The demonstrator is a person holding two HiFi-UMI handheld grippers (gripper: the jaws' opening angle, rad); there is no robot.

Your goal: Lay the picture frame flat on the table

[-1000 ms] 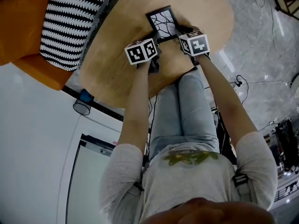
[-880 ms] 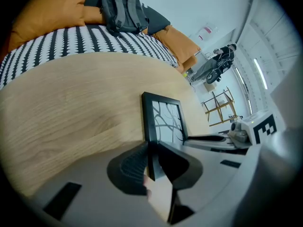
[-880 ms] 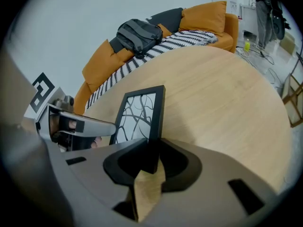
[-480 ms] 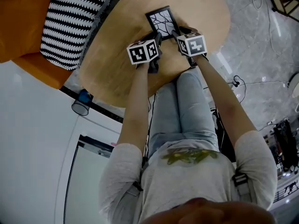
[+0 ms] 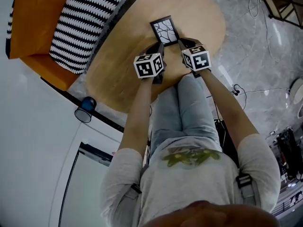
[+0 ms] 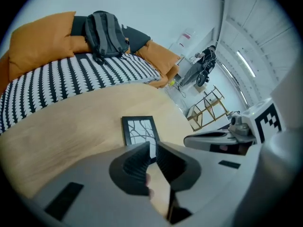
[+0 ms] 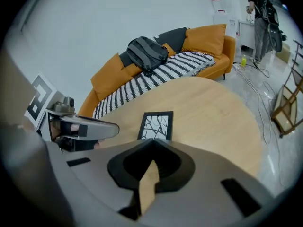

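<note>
broad round wooden table (image 5: 118, 74) underneath, with bare wood all about and the rim well off on the right and far sides. orange sofa (image 5: 28, 27) and striped blanket (image 5: 80, 27) away to the left, well apart. picture frame (image 5: 164, 30) already flat on the tabletop, face up, long axis running near to far, just beyond both sets of fingertips and touching neither. about as near to one gripper as the other. left gripper (image 6: 152, 148) closing on nothing, only a narrow slot left between the pads. right gripper (image 7: 152, 141) pressed fully together, empty. probably just a pull-back toward the near edge remaining, with open room for it.
</note>
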